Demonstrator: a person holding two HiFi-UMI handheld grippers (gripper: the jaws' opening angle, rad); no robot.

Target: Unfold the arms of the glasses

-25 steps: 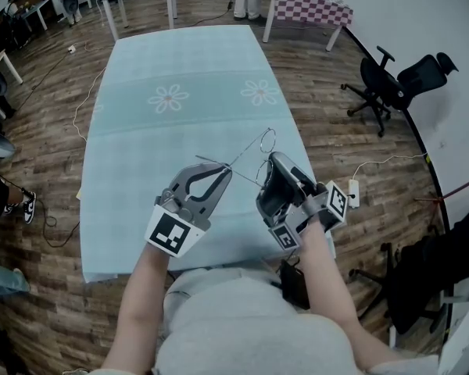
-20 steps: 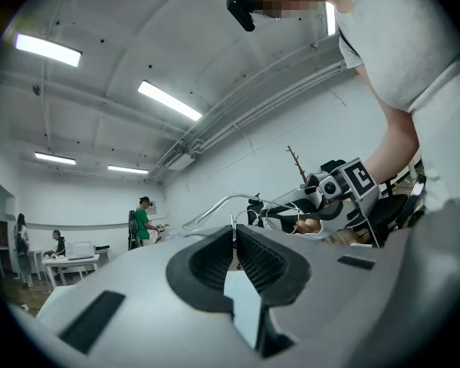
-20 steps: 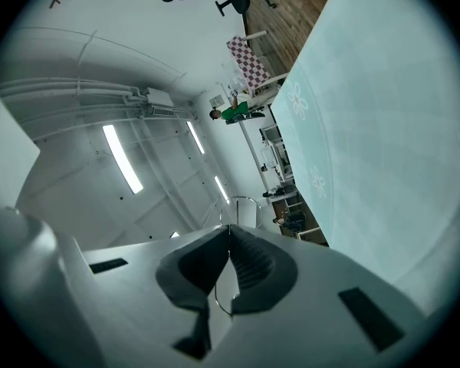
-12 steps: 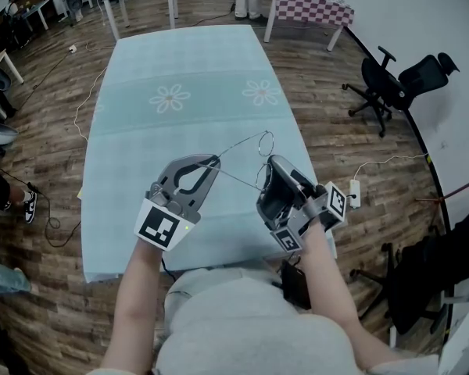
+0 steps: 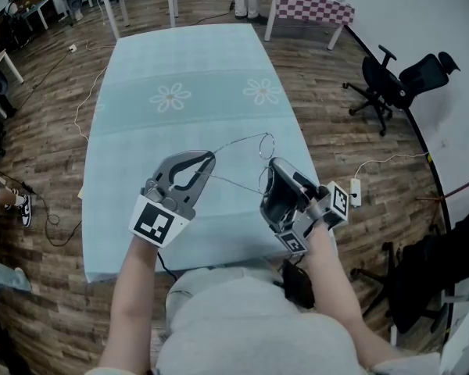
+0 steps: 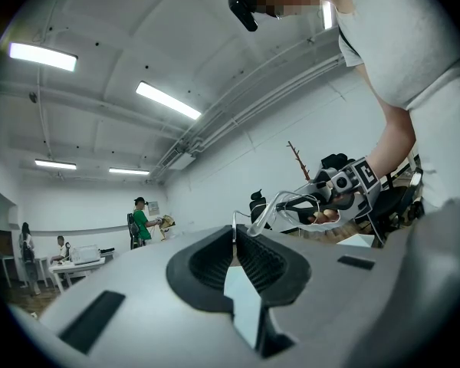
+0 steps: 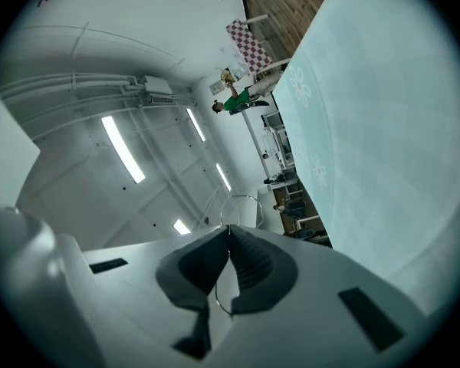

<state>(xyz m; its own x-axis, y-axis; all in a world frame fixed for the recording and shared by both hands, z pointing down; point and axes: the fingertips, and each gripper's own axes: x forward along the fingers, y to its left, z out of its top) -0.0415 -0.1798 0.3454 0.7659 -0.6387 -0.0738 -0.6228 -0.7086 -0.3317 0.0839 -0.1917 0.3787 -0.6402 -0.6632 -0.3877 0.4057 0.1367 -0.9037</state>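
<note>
Silver wire-rimmed glasses [image 5: 264, 142]: judged light, springy, fragile; above pale teal surface [image 5: 180, 61].
Left hand-held gripper [image 5: 209, 156]: clamped on arm tip.
Right hand-held gripper [image 5: 272, 164]: clamped on lens rim.

The person wears a pale grey top [image 5: 242, 326] with short sleeves [image 6: 399, 52]. Past the sleeves the arms are bare. A small black camera [image 6: 244, 2] sits on the head.

The left gripper [image 5: 209, 158] has a light grey shell with a black lining shaped like a loop. The left marker cube [image 5: 154, 221] is white with a black square pattern.

The right gripper [image 5: 272, 164] is a darker grey. The right marker cube [image 5: 338, 201] shows the same black and white squares on two sides.

Ahead of each cube, the jaws have black pads [image 6: 261, 264] with fine ribs. The grey shell there has flat black slots [image 6: 92, 320].
</note>
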